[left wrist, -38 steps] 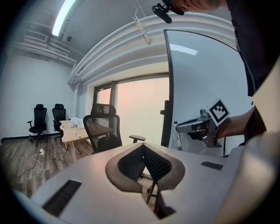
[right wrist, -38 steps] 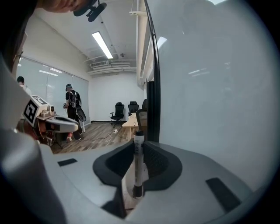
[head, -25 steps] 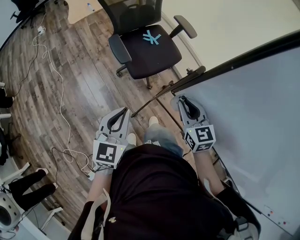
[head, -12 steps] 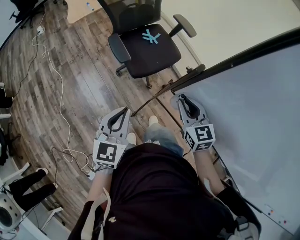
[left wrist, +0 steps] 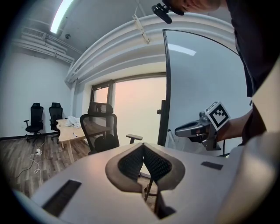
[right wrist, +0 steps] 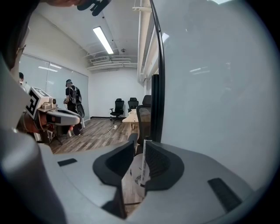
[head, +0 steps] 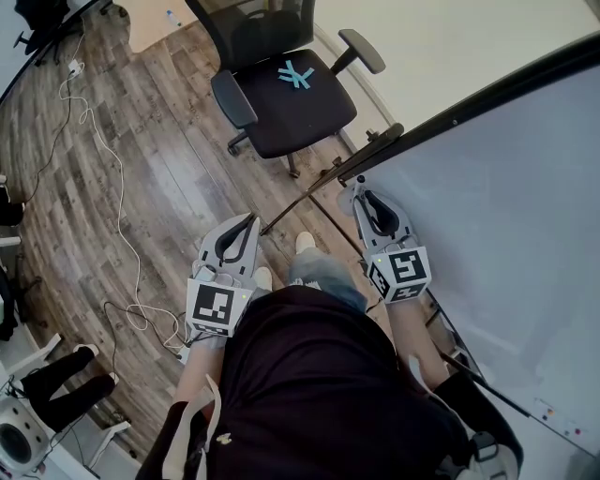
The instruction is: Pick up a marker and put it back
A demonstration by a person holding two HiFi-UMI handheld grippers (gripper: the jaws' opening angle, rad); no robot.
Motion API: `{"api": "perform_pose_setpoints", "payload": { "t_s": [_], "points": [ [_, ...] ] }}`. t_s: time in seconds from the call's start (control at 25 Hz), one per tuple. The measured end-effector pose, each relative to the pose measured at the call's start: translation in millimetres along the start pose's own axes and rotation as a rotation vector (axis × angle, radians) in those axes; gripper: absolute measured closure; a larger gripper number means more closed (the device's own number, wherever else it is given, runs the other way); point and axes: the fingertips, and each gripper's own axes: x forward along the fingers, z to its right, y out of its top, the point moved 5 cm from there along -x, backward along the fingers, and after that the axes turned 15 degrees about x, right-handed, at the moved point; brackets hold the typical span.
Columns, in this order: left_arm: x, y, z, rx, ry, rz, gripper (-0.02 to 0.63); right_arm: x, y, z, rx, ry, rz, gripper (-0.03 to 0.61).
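Observation:
I make out no marker in any view. My left gripper (head: pixel 251 219) hangs over the wooden floor in front of the person's left leg; its jaws meet at the tips, shut and empty (left wrist: pixel 143 148). My right gripper (head: pixel 360 195) is held close to the lower corner of the whiteboard (head: pixel 506 206). Its pads (right wrist: pixel 151 157) stand a narrow gap apart with nothing between them, the whiteboard's dark edge (right wrist: pixel 156 100) just ahead. Each gripper shows in the other's view: the right gripper (left wrist: pixel 197 129) and the left gripper (right wrist: pixel 52 116).
A black office chair (head: pixel 281 89) stands ahead on the wooden floor, a wooden desk (head: pixel 155 23) behind it. The whiteboard's stand leg (head: pixel 300 202) runs across the floor between the grippers. A white cable (head: pixel 117 197) trails at left. A person (right wrist: pixel 72 103) stands far back.
The head view has shifted a little, so chair and board sit slightly higher. Both grippers keep their places and their jaws look unchanged.

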Motion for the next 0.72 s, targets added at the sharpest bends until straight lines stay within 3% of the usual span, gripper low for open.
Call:
{"api": "perform_pose_setpoints", "payload": {
  "t_s": [0.72],
  "points": [
    [2.7,15.0,29.2,0.035,-0.212,0.087,0.604,-94.7,0.8,-14.2,0.085,-0.204,0.147,0.499]
  ]
}}
